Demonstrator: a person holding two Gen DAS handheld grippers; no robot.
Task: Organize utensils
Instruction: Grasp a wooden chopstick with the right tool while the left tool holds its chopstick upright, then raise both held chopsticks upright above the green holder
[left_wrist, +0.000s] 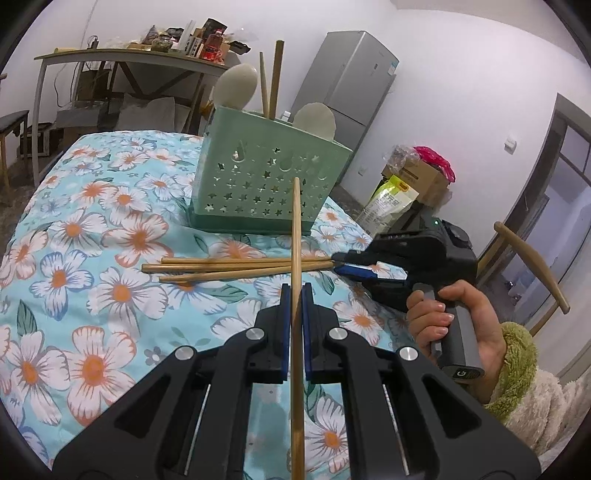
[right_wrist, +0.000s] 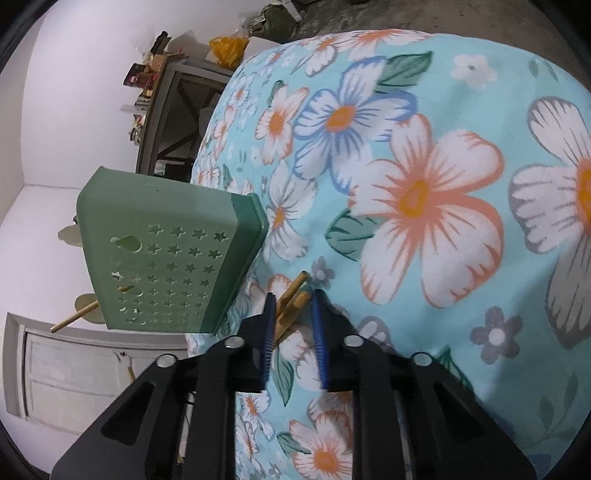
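A green utensil holder (left_wrist: 266, 184) (right_wrist: 162, 258) with star-shaped holes stands on the floral tablecloth (left_wrist: 92, 229). Two pale spoons (left_wrist: 236, 86) and two chopsticks (left_wrist: 275, 77) stick up out of it. My left gripper (left_wrist: 295, 291) is shut on one wooden chopstick (left_wrist: 295, 229), which points forward toward the holder. Three more chopsticks (left_wrist: 236, 267) lie crosswise on the cloth in front of the holder. My right gripper (left_wrist: 337, 263) (right_wrist: 291, 299) comes in from the right, its blue pads closed around the right ends of these chopsticks (right_wrist: 293, 302).
A person's hand (left_wrist: 461, 321) in a fuzzy sleeve holds the right gripper's handle. A grey fridge (left_wrist: 351, 85), a cluttered side table (left_wrist: 129, 59), boxes and bags (left_wrist: 413, 177) and a wooden chair (left_wrist: 528, 266) stand beyond the table edge.
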